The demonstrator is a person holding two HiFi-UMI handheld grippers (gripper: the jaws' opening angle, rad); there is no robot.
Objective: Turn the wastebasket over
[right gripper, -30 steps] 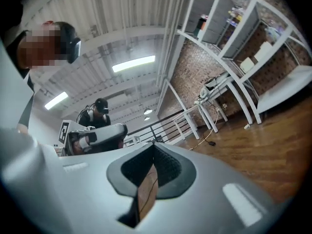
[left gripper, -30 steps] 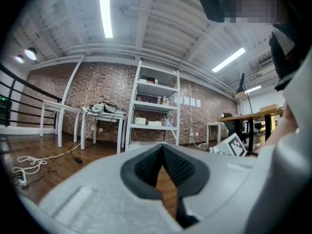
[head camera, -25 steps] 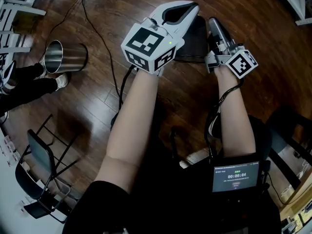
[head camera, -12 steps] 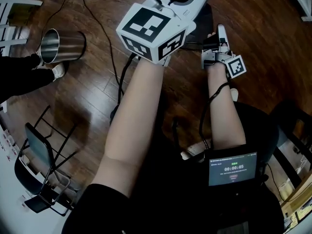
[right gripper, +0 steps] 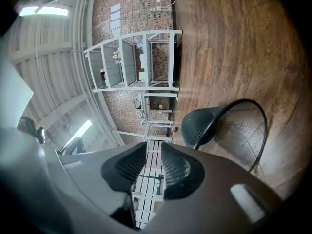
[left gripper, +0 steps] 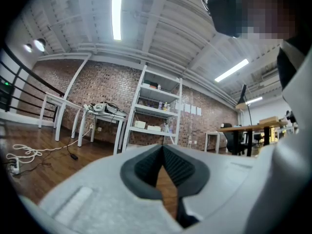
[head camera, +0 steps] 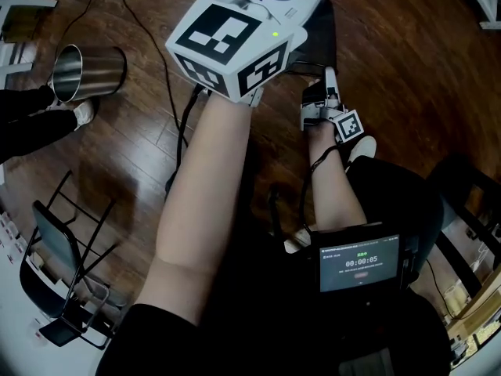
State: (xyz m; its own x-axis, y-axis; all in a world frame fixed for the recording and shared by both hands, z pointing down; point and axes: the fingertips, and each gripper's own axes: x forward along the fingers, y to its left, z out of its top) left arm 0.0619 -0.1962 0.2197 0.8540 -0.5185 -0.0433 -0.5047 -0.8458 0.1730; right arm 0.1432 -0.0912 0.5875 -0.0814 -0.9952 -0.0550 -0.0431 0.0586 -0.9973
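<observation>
- Right gripper [right gripper: 153, 149], grey-bodied with black ribbed pads: the pads stand apart with nothing between them, and the jaws have just been opening. Only far-off white shelving [right gripper: 152, 179] shows through the gap.
- Black wire-mesh wastebasket [right gripper: 204, 125]: on the dark wooden floor [right gripper: 234, 43] ahead of the right gripper, well apart from its pads, with its thin round rim toward the camera.
  - Whether it lies on its side or stands mouth-down cannot be settled from this rolled view.
  - In the head view it is a dark shape beyond both grippers, partly covered by the left one.
- Handling (judged): probably light and empty, with a mesh wall that is springy rather than rigid, and liable to skid on smooth boards.
  - The rim looks the best hold, one pad inside and one outside.
  - A squeeze on the bare wall would likely dent it.
- Left gripper [left gripper: 162, 149], white: pad tips pressed together, holding nothing, pointing level into the room.
- Periphery: a polished steel cylindrical bin [head camera: 88, 73] lies on its side at far left, with a bystander's pale shoe [head camera: 81, 114] just beside it.
- Change against the earlier head views: the right gripper has sunk toward the floor and rolled, and its marker cube [head camera: 348, 124] is smaller in frame. The left gripper is roughly where it was.
</observation>
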